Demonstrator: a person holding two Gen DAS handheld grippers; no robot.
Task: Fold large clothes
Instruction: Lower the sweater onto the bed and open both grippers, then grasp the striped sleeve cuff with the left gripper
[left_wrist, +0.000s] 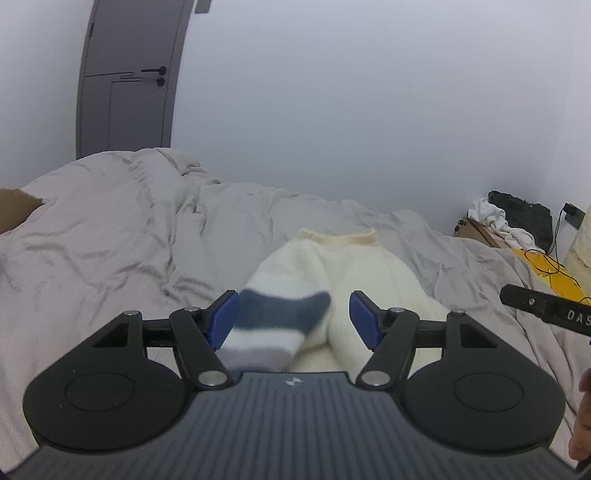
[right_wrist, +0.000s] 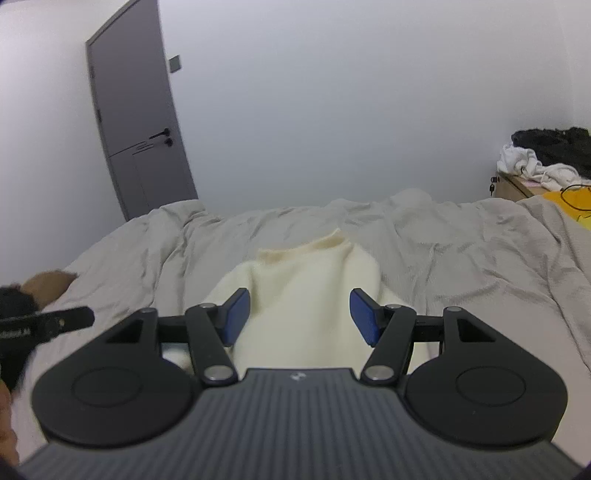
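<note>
Grey crumpled duvet (right_wrist: 461, 258) covers the bed; grey door (right_wrist: 136, 122) and white wall behind, a heap of laundry (right_wrist: 532, 164) on the stand at right.

Cream sweater (right_wrist: 306, 291) lies on the duvet ahead of both grippers, collar at the far end. Its striped sleeve (left_wrist: 273, 325) (white, dark teal) is folded across the body on the left side and looks blurred.

Left gripper (left_wrist: 291, 317): jaws apart. The sleeve shows between the pads, but nothing looks pinched, so I read it as empty. Right gripper (right_wrist: 299, 314): jaws apart over the sweater body, nothing held.

Both point forward and tilt slightly down, side by side, above the cloth rather than on it.

Likely next step: fold the near hem up to the collar. Advice:
- drop both grippers to the near hem, one per corner
- pinch every layer, sleeve included
- lift evenly so the fold stays square
- keep the pads off the duvet; it's loose and will come up too
</note>
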